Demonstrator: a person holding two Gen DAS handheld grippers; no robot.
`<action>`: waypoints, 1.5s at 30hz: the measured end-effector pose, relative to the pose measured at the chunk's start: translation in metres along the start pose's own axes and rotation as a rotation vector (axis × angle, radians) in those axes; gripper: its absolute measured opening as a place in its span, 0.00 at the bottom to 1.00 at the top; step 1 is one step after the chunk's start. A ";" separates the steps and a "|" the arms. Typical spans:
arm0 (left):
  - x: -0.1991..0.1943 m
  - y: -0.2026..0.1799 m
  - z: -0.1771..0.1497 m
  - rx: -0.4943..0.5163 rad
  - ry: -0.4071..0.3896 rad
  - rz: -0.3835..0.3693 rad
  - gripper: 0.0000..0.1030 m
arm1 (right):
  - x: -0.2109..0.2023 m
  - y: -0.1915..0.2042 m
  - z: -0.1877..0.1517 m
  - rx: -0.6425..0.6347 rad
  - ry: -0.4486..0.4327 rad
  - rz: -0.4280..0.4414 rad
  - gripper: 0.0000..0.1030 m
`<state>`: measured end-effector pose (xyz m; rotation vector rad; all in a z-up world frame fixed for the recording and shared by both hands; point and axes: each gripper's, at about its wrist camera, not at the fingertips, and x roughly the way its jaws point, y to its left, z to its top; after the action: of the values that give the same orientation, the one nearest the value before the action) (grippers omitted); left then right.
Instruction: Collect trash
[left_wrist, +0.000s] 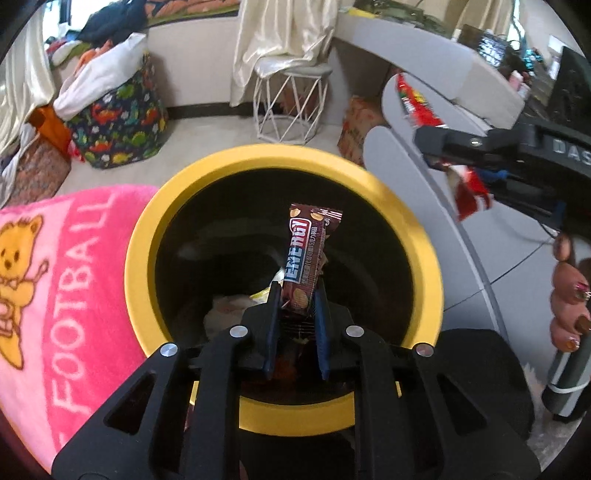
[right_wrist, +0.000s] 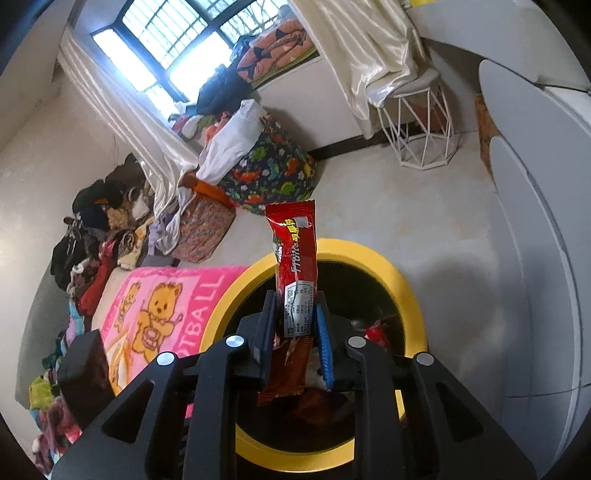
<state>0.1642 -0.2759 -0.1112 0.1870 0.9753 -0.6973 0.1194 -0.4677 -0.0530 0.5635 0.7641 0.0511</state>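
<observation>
Above yellow-rimmed bin (left_wrist: 140, 258), hand-held grippers pinch wrappers — left (left_wrist: 297, 291) "ENERGY" (left_wrist: 308, 254), right (right_wrist: 295, 301) red "Fruits" (right_wrist: 295, 258).

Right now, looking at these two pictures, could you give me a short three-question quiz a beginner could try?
1. True or false: the left gripper holds a brown "ENERGY" snack wrapper.
2. Multiple choice: the right gripper holds A) a blue bottle, B) a red "Fruits" snack wrapper, C) nothing.
3. Fill in: both wrappers are held over the round black bin with a ____ rim, beside the pink teddy-bear "FOOTBALL" blanket.

Key: 1 true; 2 B; 3 yellow.
</observation>
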 end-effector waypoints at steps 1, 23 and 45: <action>0.001 0.002 0.000 -0.010 0.002 -0.001 0.11 | 0.001 -0.001 -0.001 0.005 0.005 0.005 0.23; -0.056 0.016 0.010 -0.072 -0.151 0.086 0.89 | -0.058 0.012 -0.023 -0.038 -0.150 -0.084 0.89; -0.168 0.060 -0.045 -0.197 -0.395 0.307 0.89 | -0.104 0.098 -0.091 -0.341 -0.472 -0.140 0.94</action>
<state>0.1083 -0.1324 -0.0096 0.0213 0.6125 -0.3342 -0.0013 -0.3672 0.0097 0.1809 0.3207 -0.0788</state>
